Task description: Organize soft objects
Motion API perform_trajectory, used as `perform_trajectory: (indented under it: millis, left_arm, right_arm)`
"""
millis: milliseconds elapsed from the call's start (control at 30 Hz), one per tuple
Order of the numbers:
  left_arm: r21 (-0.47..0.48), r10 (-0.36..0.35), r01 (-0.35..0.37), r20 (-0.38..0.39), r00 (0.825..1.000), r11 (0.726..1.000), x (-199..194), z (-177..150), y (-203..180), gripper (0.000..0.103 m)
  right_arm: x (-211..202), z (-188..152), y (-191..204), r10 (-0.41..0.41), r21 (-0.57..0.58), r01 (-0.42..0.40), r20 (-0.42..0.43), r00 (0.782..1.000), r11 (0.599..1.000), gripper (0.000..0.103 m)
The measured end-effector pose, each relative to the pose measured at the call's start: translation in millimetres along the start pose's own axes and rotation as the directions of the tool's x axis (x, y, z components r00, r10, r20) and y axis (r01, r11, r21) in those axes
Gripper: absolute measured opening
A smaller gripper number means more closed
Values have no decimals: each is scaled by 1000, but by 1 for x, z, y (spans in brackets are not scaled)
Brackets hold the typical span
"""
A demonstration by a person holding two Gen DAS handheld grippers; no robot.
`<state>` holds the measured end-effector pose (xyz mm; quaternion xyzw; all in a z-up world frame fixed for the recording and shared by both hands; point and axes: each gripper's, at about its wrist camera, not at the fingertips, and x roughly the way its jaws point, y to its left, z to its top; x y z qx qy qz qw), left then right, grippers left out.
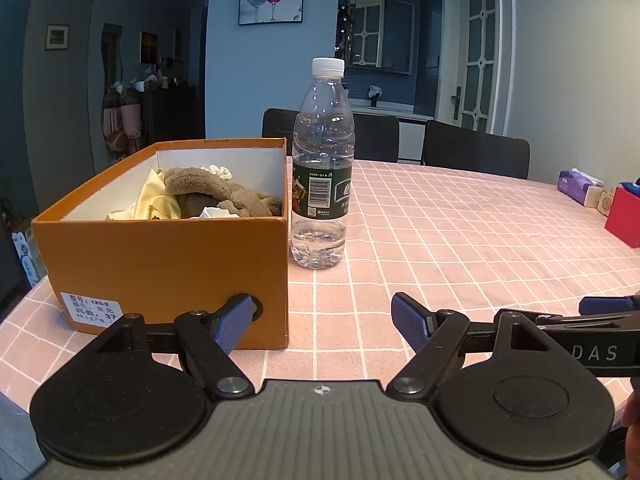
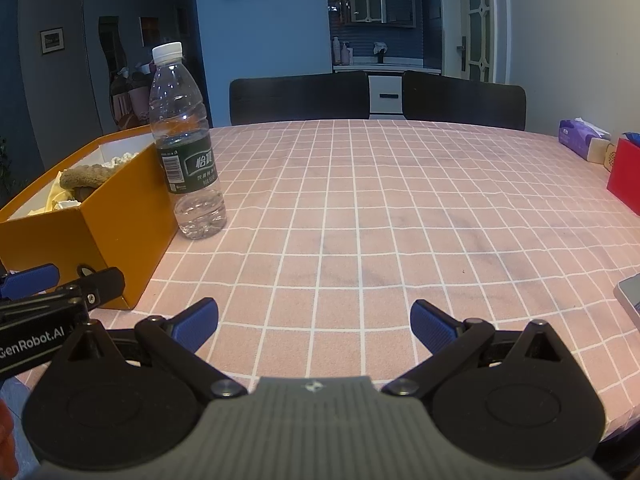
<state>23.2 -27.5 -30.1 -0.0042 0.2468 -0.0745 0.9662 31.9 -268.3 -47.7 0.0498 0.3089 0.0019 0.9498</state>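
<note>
An orange cardboard box [image 1: 168, 264] stands on the pink checked tablecloth [image 1: 460, 248] at the left. Inside lie a brown plush toy [image 1: 224, 194], a pale yellow cloth [image 1: 154, 200] and white soft pieces [image 1: 216, 171]. The box also shows in the right wrist view [image 2: 116, 216], with the plush [image 2: 86, 176] inside. My left gripper [image 1: 322, 322] is open and empty, low over the table by the box's front right corner. My right gripper [image 2: 314, 324] is open and empty over bare tablecloth, to the right of the left one.
A clear water bottle [image 1: 322, 168] stands upright against the box's right side; it also shows in the right wrist view [image 2: 184, 148]. A red box [image 2: 626, 180] and a purple tissue pack [image 2: 580, 136] sit at the table's right edge. Two black chairs [image 2: 300, 96] stand behind the table.
</note>
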Motion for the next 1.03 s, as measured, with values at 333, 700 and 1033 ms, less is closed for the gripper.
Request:
perform_trajectory:
  millis: [333,700,1033]
  left_arm:
    - [56,24,-25,12,1000,998,-1,-2,-7,91]
    - [86,23,-24,14,1000,996,-2,-2,-8,91]
    - [97,16,-18,21,1000,995,-3,-3,-8,91]
  right_arm:
    - [0,0,0,-2,1,2,0,1000,1000,100]
    - [0,0,-1,-2,5,2,-1,1000,1000,100]
    - [1,0,-1,-3,5,3,-5,1000,1000,100]
